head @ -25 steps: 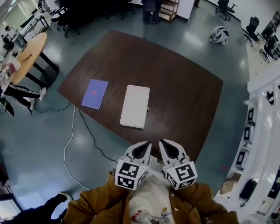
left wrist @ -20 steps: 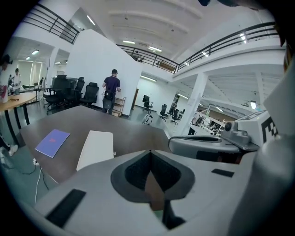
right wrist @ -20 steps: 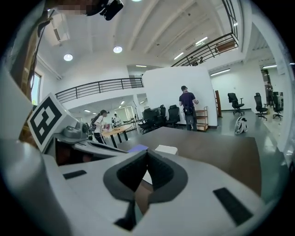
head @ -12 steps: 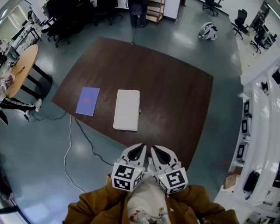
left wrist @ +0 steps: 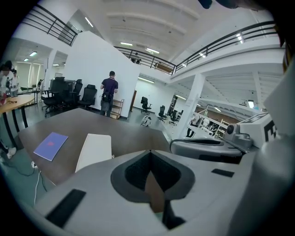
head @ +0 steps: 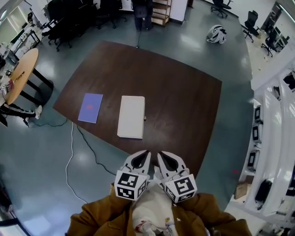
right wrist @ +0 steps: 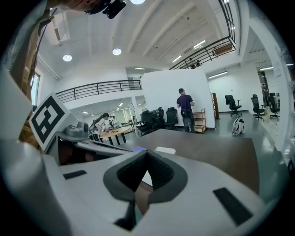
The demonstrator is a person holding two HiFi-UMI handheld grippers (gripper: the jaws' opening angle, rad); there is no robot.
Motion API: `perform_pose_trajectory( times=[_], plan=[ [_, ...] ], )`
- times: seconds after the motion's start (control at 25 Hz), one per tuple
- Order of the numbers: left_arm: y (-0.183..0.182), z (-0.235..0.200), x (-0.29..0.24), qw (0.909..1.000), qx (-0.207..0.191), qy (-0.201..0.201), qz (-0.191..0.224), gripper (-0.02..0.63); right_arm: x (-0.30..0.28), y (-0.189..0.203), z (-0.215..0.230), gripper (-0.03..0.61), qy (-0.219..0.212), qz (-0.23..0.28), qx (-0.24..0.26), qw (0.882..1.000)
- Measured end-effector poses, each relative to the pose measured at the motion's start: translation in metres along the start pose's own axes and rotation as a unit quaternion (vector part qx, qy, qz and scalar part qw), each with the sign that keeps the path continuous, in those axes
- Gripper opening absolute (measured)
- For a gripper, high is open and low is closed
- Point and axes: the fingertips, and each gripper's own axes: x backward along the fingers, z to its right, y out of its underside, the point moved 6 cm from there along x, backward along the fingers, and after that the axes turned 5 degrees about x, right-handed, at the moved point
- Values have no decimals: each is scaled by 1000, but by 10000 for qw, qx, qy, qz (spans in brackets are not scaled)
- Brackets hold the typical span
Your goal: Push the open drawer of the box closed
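Observation:
A flat white box (head: 131,116) lies on the dark brown table (head: 184,106), with a small knob on its right long side; the box also shows in the left gripper view (left wrist: 94,150) and the right gripper view (right wrist: 164,150). Whether its drawer stands out I cannot tell from here. My left gripper (head: 144,156) and right gripper (head: 163,156) hang side by side close to my chest, short of the table's near edge and well away from the box. The jaws of both are shut with nothing between them (left wrist: 150,152) (right wrist: 146,153).
A blue-purple sheet (head: 90,108) lies left of the box. A white cable (head: 73,152) runs over the floor by the table's near left corner. A round wooden table (head: 20,73) stands at far left, office chairs and a standing person (head: 140,14) at the back, white shelving (head: 272,115) at right.
The head view has shifted: table and box now sit a little further left and look smaller. Both grippers sit slightly lower in the view, still together and shut.

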Motion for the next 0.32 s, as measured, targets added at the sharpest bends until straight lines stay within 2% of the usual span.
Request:
perform_pose_trajectory(
  times=[0.32],
  plan=[
    [3,-1,-3,9999,116,7,-57,5,0,3,5,5,23,-46,-14,10000]
  ],
)
